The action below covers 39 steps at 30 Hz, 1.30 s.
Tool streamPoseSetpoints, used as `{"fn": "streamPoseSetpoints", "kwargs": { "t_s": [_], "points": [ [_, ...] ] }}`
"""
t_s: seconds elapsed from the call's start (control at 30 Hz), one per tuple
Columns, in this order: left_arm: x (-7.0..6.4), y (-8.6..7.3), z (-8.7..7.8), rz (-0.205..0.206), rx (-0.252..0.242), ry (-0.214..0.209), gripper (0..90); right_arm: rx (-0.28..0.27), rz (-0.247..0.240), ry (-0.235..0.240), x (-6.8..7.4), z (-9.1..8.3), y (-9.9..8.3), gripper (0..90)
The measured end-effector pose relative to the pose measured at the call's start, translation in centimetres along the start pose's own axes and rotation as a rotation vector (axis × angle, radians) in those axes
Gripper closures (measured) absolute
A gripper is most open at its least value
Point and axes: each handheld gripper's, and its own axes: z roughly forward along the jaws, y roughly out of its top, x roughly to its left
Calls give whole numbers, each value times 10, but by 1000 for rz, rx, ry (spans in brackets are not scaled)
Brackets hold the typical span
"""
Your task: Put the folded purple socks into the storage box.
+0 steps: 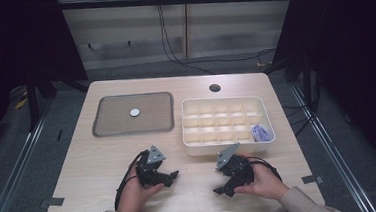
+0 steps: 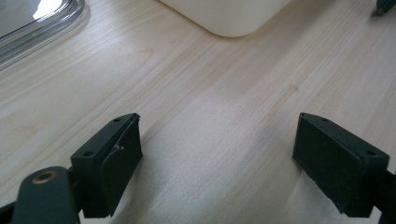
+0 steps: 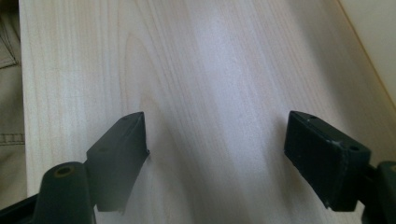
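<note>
My left gripper [image 1: 173,176] rests low over the counter [image 1: 104,157], just in front of the near left corner of the white divided box [image 1: 225,119], and its jaws stand wide apart with bare wood between them. In the left gripper view that same corner of the box [image 2: 232,18] rises beyond my jaws, and the rim of the grey tray [image 2: 42,28] shows off to one side. My right gripper [image 1: 221,188] sits in front of the box too, nearer its right half, turned back toward the counter's near edge. Its jaws are also spread wide and hold nothing; in the right gripper view the pale wood [image 3: 210,93] runs between them, the box wall [image 3: 373,37] slants along one edge, and a tan sleeve [image 3: 9,116] lies past the counter's edge.

The two grippers are near each other but apart, both on the near side of the box. My left hand [image 1: 139,187] and right hand [image 1: 264,181] wrap them from below.

Left of the box, just beside it, lies the grey tray [image 1: 105,127], with a small round silver disc [image 1: 135,112] near its middle. Inside the box, the near right compartment holds a small bluish-purple thing [image 1: 261,132]. Behind the box, a round hole [image 1: 215,88] opens in the counter.
</note>
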Motion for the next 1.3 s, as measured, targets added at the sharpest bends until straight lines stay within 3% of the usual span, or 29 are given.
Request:
{"fn": "streamPoseSetpoints", "kwargs": {
  "t_s": [0.17, 0.37, 0.83, 1.07, 1.3],
  "points": [
    [0, 0, 0, 0, 0, 0, 147, -39, -21, -29, 4, 2, -5, 177],
    [0, 0, 0, 0, 0, 0, 147, -77, -7, -36, 5, 4, -9, 153],
    [0, 0, 0, 0, 0, 0, 147, -227, -6, -46, 4, 8, -24, 146],
    [0, 0, 0, 0, 0, 0, 147, -274, -7, -42, 3, 9, -29, 145],
    [0, 0, 0, 1, 1, 0, 147, -271, -4, -40, 4, 9, -29, 145]
  ]
}}
